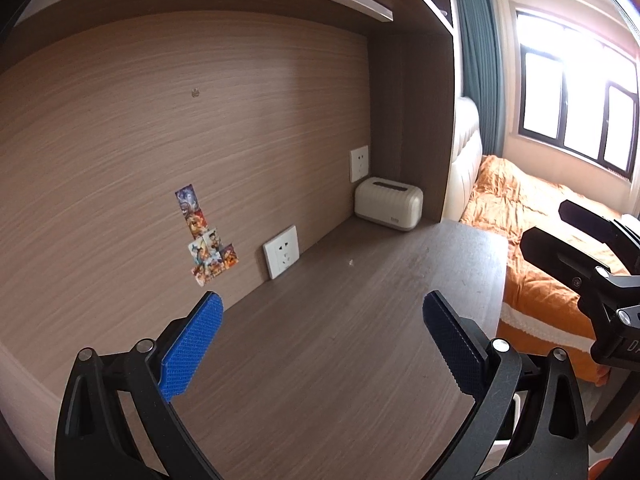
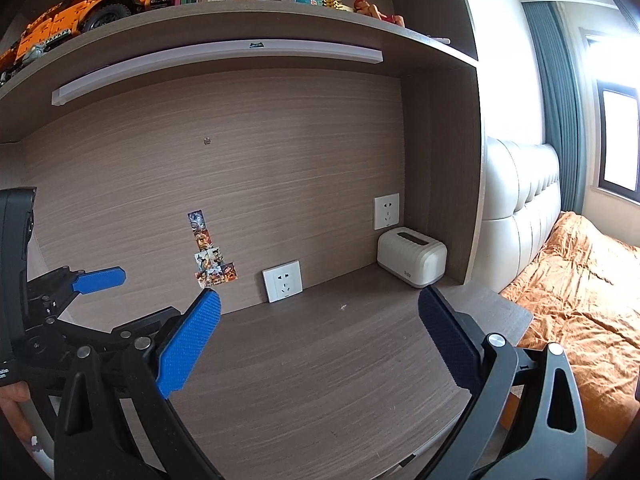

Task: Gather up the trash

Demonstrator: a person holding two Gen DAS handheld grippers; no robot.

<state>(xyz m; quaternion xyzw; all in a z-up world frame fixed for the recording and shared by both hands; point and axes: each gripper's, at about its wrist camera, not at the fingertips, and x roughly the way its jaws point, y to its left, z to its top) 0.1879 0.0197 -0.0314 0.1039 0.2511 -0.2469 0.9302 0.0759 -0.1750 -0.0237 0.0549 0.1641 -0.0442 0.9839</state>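
My left gripper (image 1: 322, 346) hangs open above the brown desk (image 1: 360, 320), its blue pads wide apart with nothing between them. My right gripper (image 2: 320, 342) is also open and empty over the same desk (image 2: 340, 360). The only scrap I see is a tiny white crumb (image 1: 351, 263) on the desktop ahead of the left gripper, and the same crumb (image 2: 343, 306) lies ahead of the right gripper. The right gripper's black body (image 1: 580, 264) shows at the right edge of the left wrist view. The left gripper's blue finger (image 2: 98, 279) shows at the left of the right wrist view.
A cream tissue box (image 1: 388, 204) stands in the desk's back right corner. Two wall sockets (image 1: 281, 251) and stickers (image 1: 208, 252) sit on the wooden back panel. A shelf with an orange toy truck (image 2: 92, 8) and books overhangs. A bed with an orange blanket (image 1: 532, 240) lies to the right.
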